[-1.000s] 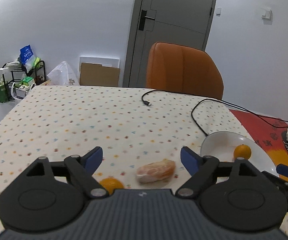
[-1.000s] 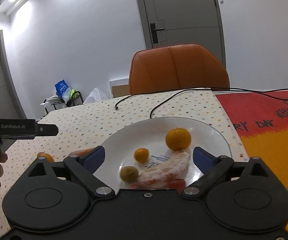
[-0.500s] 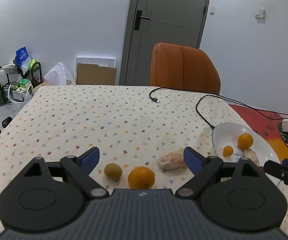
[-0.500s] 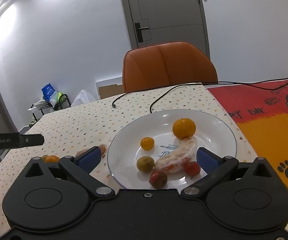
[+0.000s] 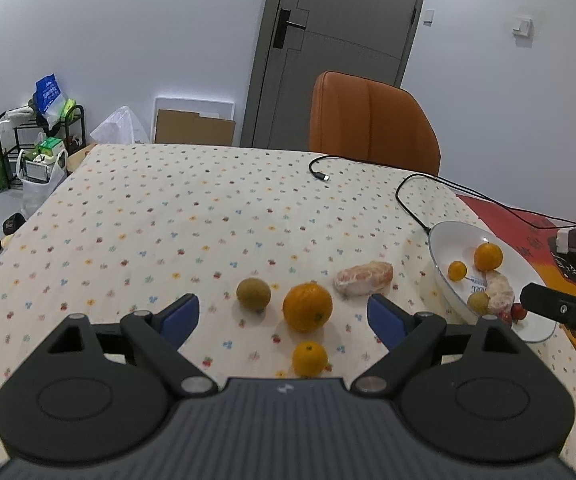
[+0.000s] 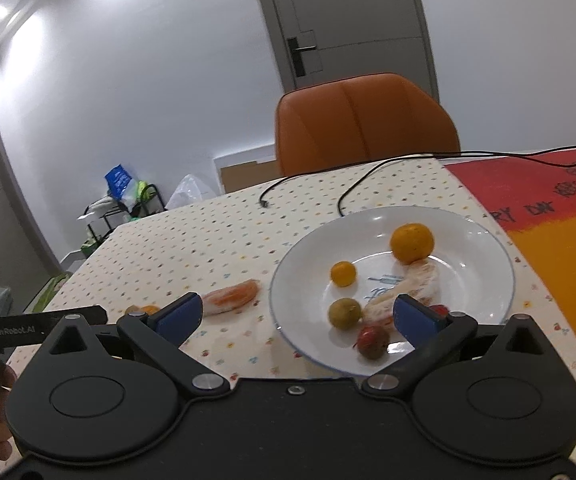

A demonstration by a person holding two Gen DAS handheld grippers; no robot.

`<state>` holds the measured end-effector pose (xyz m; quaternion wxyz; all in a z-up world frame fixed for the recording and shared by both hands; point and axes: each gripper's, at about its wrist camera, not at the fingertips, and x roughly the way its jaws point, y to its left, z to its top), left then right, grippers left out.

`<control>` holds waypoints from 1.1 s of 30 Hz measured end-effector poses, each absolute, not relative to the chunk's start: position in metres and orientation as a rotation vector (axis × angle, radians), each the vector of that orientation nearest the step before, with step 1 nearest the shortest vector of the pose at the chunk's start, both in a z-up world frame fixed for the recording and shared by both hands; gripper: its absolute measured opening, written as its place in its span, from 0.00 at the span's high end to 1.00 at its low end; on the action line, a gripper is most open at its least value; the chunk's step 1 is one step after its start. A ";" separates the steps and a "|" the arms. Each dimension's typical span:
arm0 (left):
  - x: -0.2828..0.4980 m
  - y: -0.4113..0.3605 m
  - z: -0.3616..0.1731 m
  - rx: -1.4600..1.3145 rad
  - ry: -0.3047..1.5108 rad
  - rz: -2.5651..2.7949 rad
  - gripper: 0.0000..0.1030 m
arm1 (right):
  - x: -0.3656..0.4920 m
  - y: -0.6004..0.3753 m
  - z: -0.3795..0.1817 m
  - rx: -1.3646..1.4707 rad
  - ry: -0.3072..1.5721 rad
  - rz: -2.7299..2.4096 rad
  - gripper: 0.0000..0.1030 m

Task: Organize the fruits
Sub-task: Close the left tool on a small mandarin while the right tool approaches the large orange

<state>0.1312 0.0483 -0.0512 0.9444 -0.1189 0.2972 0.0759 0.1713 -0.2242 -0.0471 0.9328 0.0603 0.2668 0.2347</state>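
While both tongs (image 5: 282,312) (image 6: 294,314) gape empty, a glossy round orange (image 5: 307,307) between blue fingertips (image 5: 382,316).

Four oranges (image 5: 307,307), one plate (image 5: 444,240)

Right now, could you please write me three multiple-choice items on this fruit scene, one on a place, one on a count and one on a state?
1. Where does the wrapped peeled fruit nearest the left gripper lie?
A. on the plate
B. on the tablecloth
C. on the chair

2. How many fruits lie loose on the tablecloth, off the white plate?
A. two
B. four
C. six

3. What do the right gripper fingers hold?
A. nothing, they are open
B. an orange
C. the cable

Answers: 1 B, it rests on the cloth left of the plate. 2 B, green fruit, large orange, small orange and wrapped piece. 3 A, fingers spread, nothing between.
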 end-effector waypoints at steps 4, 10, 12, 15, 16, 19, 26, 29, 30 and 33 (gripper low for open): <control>0.125 0.050 -0.054 -0.255 0.607 0.157 0.13 | 0.168 -0.220 -0.047 0.120 0.556 0.504 0.00; 0.121 0.049 -0.058 -0.257 0.606 0.156 0.13 | 0.166 -0.216 -0.053 0.114 0.571 0.529 0.00; 0.121 0.049 -0.061 -0.264 0.613 0.154 0.14 | 0.165 -0.214 -0.054 0.109 0.578 0.537 0.00; 0.123 0.048 -0.065 -0.269 0.623 0.155 0.15 | 0.164 -0.210 -0.057 0.094 0.582 0.552 0.00; 0.123 0.048 -0.066 -0.272 0.625 0.155 0.16 | 0.164 -0.209 -0.057 0.092 0.584 0.555 0.00; 0.125 0.047 -0.069 -0.269 0.628 0.144 0.20 | 0.164 -0.206 -0.058 0.087 0.584 0.571 0.00; 0.134 0.044 -0.078 -0.284 0.651 0.116 0.35 | 0.166 -0.196 -0.061 0.054 0.588 0.595 0.00; 0.139 0.044 -0.084 -0.296 0.667 0.106 0.41 | 0.168 -0.193 -0.062 0.041 0.590 0.604 0.00; 0.140 0.044 -0.085 -0.299 0.671 0.104 0.42 | 0.169 -0.192 -0.063 0.036 0.590 0.606 0.00; 0.143 0.043 -0.088 -0.303 0.680 0.090 0.47 | 0.170 -0.188 -0.064 0.026 0.592 0.613 0.00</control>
